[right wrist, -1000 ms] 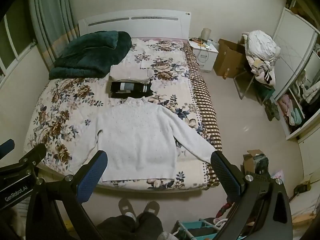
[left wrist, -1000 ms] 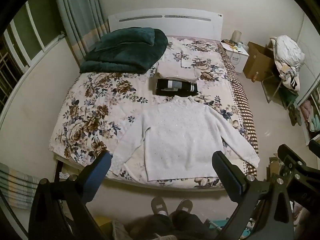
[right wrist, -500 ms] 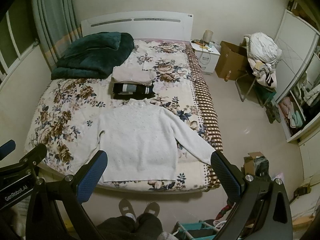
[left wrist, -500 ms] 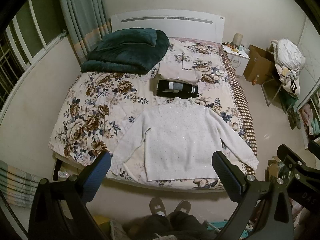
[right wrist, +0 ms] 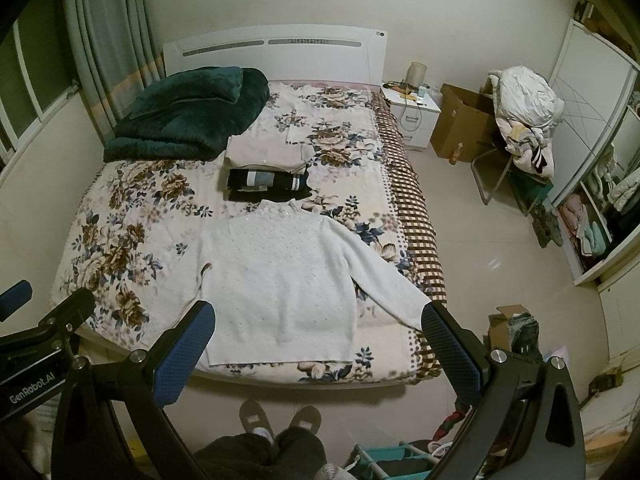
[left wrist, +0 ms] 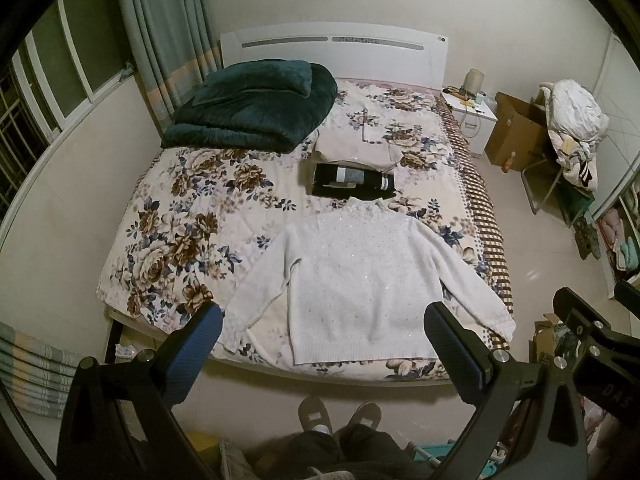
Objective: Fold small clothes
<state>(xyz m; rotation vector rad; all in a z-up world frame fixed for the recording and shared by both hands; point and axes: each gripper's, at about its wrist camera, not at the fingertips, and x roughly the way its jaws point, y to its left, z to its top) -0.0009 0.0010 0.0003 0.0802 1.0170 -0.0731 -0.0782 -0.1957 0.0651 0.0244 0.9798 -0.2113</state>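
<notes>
A white knit sweater (left wrist: 360,280) lies spread flat, sleeves out, on the near end of the floral bed (left wrist: 180,220); it also shows in the right wrist view (right wrist: 280,280). Behind it sit a folded black garment (left wrist: 352,180) and a folded beige one (left wrist: 352,148), also seen in the right wrist view as the black garment (right wrist: 268,184) and the beige garment (right wrist: 264,152). My left gripper (left wrist: 322,324) is open and empty, held high above the bed's foot. My right gripper (right wrist: 318,326) is open and empty, beside it.
A dark green blanket (left wrist: 256,108) is piled at the bed's far left. A nightstand (right wrist: 412,112), cardboard box (right wrist: 460,124) and chair with laundry (right wrist: 524,120) stand on the right. The person's feet (left wrist: 340,416) are at the bed's foot. Shelves (right wrist: 592,220) line the right wall.
Both grippers drifted slightly, so the bed and sweater sit a little lower in the views. Both stay open; nothing on the bed moved.
</notes>
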